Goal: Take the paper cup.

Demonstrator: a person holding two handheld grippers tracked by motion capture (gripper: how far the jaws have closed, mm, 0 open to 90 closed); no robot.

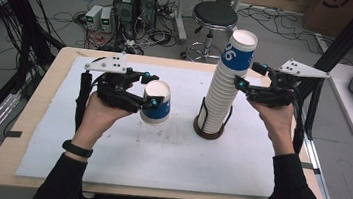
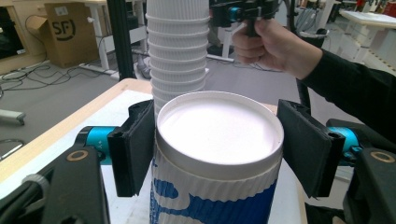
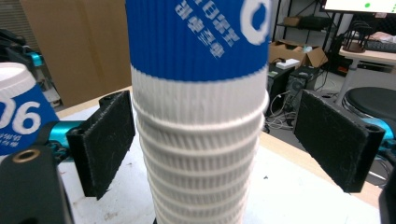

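A single ribbed paper cup (image 1: 157, 103) (image 2: 217, 154), white with a blue band, is upside down between the pads of my left gripper (image 1: 150, 92) (image 2: 217, 149), which is shut on it left of the stack. A tall stack of upside-down cups (image 1: 222, 94) (image 3: 201, 163) (image 2: 177, 51) stands in a black wire holder (image 1: 208, 131); its top cup (image 1: 238, 50) is blue and white. My right gripper (image 1: 249, 75) (image 3: 215, 140) is open around the upper stack, just below the blue cup. Its pads (image 3: 334, 140) stand off the cups.
A white mat (image 1: 158, 153) covers the wooden table (image 1: 37, 114). A black frame post (image 1: 342, 43) rises just behind the right hand. On the floor beyond the table are a stool (image 1: 215, 14), computer boxes (image 1: 135, 4) and loose cables.
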